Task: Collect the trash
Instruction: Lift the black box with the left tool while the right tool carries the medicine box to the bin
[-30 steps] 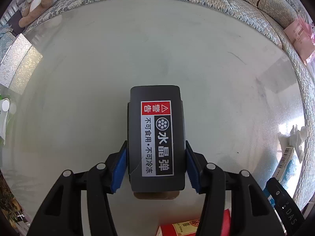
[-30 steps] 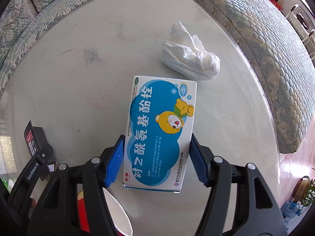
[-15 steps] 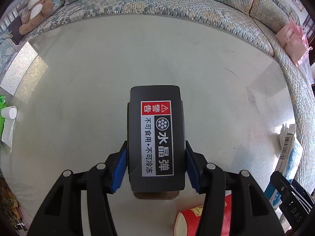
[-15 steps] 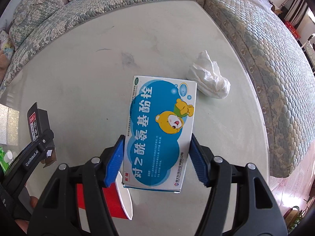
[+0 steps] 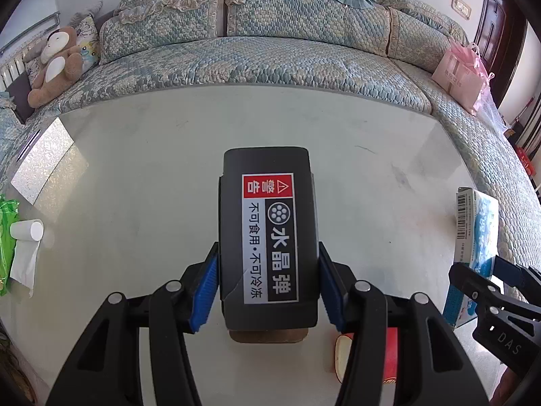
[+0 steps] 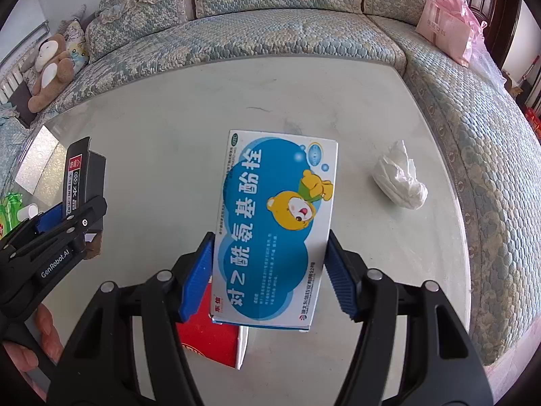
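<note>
Gripping a black box (image 5: 268, 237), the left gripper (image 5: 268, 280) hangs above the table (image 5: 135, 176); the right gripper (image 6: 270, 270) clamps a blue medicine box (image 6: 274, 233).

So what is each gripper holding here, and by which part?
The left gripper clamps the black box by its long sides near the lower end. The right gripper clamps the blue-and-white medicine box likewise.

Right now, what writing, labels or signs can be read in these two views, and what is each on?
"警告", "水晶弹", "不可食用·不可冷冻": black box, in the left gripper.
"对乙酰氨基酚栓": blue and white box, in the right gripper; its small print is unreadable.
"GenRobot.AI": left gripper's arm, right view.
"DAS": right gripper's arm, left view.
Barcode digits: too small.
</note>
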### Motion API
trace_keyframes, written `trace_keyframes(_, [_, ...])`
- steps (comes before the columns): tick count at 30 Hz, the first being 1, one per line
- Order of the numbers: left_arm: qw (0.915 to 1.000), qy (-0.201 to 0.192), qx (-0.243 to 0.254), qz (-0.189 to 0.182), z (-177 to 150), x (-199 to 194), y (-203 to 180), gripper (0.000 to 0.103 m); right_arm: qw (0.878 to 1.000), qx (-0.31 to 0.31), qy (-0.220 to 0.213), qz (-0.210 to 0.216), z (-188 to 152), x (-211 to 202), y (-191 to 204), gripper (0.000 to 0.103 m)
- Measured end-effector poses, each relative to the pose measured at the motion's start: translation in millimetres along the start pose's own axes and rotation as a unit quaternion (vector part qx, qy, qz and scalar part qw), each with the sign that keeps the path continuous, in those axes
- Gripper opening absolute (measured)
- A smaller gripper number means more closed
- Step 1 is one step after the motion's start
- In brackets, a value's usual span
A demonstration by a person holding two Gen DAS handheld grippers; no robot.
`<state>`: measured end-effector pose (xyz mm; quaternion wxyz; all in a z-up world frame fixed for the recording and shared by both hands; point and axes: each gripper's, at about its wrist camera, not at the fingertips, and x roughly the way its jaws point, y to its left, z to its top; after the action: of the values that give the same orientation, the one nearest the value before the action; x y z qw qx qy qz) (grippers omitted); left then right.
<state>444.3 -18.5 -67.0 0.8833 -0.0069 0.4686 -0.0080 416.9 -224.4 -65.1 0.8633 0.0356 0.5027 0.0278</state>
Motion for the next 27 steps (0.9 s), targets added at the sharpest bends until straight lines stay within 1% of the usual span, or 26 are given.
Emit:
trace_keyframes(4, [0.9997,-0.02,0.009,0.0,-7,-6,0,0.052,1.0,-0.013,-0.02,0.002,-5,-5,4,0.062])
trace_keyframes(7, [0.9993,-0.033,0.017,0.002,-12,-13,-1,0.052,1.0,-0.014,-0.027,0.006,-9,-11,3,0.062])
trace_keyframes(10, [0.9985,-0.05,0.02,0.005,-17,-29,-3,0.052,0.999,-0.009,-0.037,-0.001,-16,-25,1,0.062])
trace_keyframes(13, [0.9983,-0.054,0.023,-0.001,-27,-49,-6,0.052,0.999,-0.004,-0.042,-0.006,-29,-46,3,0.062])
trace_keyframes(14, [0.9981,-0.055,0.026,0.003,-32,-57,-7,0.052,0.999,-0.002,-0.043,-0.009,-35,-55,5,0.062])
trace_keyframes(16, [0.9986,-0.046,0.025,-0.007,-43,-70,-9,0.052,0.999,-0.006,-0.047,-0.014,-45,-73,11,0.062])
trace_keyframes(21, [0.9983,-0.049,0.03,-0.008,-80,-112,-10,0.052,0.998,-0.018,-0.052,-0.017,-79,-113,30,0.062])
trace_keyframes(27, [0.9982,-0.046,0.036,-0.015,-129,-158,-1,0.052,0.998,-0.03,-0.047,-0.013,-134,-147,52,0.062])
